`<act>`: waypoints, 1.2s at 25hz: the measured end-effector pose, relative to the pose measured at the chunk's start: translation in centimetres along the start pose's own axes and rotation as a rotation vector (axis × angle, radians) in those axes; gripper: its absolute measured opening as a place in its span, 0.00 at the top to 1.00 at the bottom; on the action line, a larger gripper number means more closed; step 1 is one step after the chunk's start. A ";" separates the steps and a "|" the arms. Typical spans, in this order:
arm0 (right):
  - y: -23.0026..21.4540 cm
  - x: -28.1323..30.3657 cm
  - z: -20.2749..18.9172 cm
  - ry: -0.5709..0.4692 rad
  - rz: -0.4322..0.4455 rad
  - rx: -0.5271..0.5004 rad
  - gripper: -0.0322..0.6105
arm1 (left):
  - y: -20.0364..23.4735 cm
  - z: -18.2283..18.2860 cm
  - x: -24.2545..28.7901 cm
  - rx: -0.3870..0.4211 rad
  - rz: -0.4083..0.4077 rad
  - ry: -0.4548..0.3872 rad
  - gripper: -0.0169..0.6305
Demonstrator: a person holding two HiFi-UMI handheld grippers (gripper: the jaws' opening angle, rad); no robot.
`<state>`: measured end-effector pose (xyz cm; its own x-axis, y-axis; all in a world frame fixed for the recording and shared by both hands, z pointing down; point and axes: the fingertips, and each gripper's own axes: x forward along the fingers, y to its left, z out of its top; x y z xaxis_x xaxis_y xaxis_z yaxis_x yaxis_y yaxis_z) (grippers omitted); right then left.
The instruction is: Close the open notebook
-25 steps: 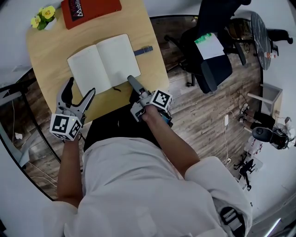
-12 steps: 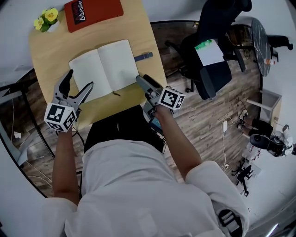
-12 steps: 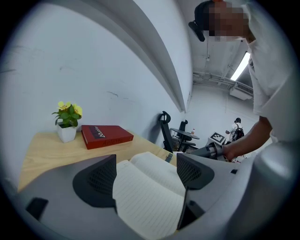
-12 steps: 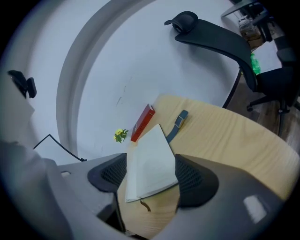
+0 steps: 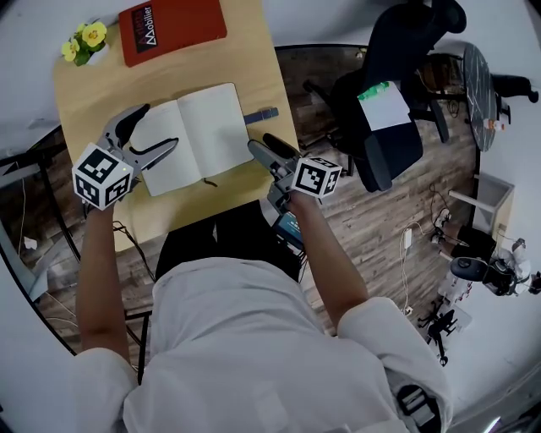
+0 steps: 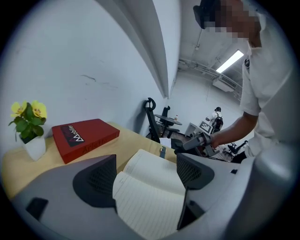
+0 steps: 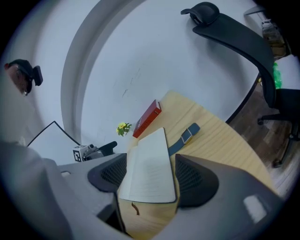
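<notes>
- Wooden and pale, the table (image 5: 93, 93) carries the open notebook (image 5: 190, 135) near its middle. Both lined pages lie flat and face up, and a dark ribbon marker (image 5: 209, 181) trails off the near edge.
- A blue-grey closure strap (image 5: 262, 113) sticks out on the wood just beside the notebook's right edge.
- A red book (image 5: 172, 21) and a small pot of yellow flowers (image 5: 84, 38) sit well apart at the far side.
- The left gripper (image 5: 159, 127) is at the notebook's left edge, jaws spread wide. The left page shows between them, but nothing is pinched.
- The right gripper (image 5: 259, 142) hangs near the notebook's near right corner, by the table's rim. Its jaws are also released and empty.
- The step in hand looks like the approach: no cover is lifted yet, so closing has not begun.
- The next move probably calls for a jaw slipped under one outer cover edge. That half would then swing over the spine onto the other, while the second gripper steadies the book.
</notes>
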<state>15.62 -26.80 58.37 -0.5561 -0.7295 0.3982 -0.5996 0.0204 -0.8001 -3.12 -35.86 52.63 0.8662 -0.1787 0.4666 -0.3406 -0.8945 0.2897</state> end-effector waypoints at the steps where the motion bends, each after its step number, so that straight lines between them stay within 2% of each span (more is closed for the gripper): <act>1: -0.3 0.0 0.4 0.006 -0.005 -0.009 0.44 | 0.2 0.2 0.6 0.010 -0.027 0.026 0.34; 6: -2.3 -0.3 2.7 -0.022 -0.040 0.028 0.44 | 1.3 0.9 3.9 0.038 -0.153 0.173 0.34; 10: -3.9 -0.1 4.3 -0.031 -0.080 0.003 0.44 | 1.6 1.1 6.7 0.027 -0.238 0.264 0.34; 13: -5.0 0.3 5.3 -0.021 -0.095 0.006 0.44 | 2.0 2.0 7.9 0.001 -0.248 0.236 0.34; 18: -6.2 1.1 6.1 0.018 -0.115 0.037 0.44 | 2.8 2.5 7.2 -0.080 -0.198 0.143 0.34; 22: -5.8 1.8 6.1 0.047 -0.069 0.063 0.44 | 2.6 1.5 5.5 -0.129 -0.164 0.119 0.34; 26: -5.0 2.5 5.9 0.072 0.003 0.137 0.45 | 2.4 0.8 3.9 -0.188 -0.117 0.070 0.34; 28: -4.7 2.6 6.0 0.072 0.022 0.159 0.53 | 2.5 0.3 3.2 -0.211 -0.087 0.044 0.34; 30: -4.6 2.3 5.8 0.082 0.030 0.166 0.53 | 2.4 -0.4 2.6 -0.230 -0.066 0.034 0.34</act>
<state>20.46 -32.54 60.36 -0.6214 -0.6719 0.4030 -0.4825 -0.0770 -0.8725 -1.82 -38.35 54.94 0.8781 -0.1054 0.4668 -0.3609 -0.7865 0.5012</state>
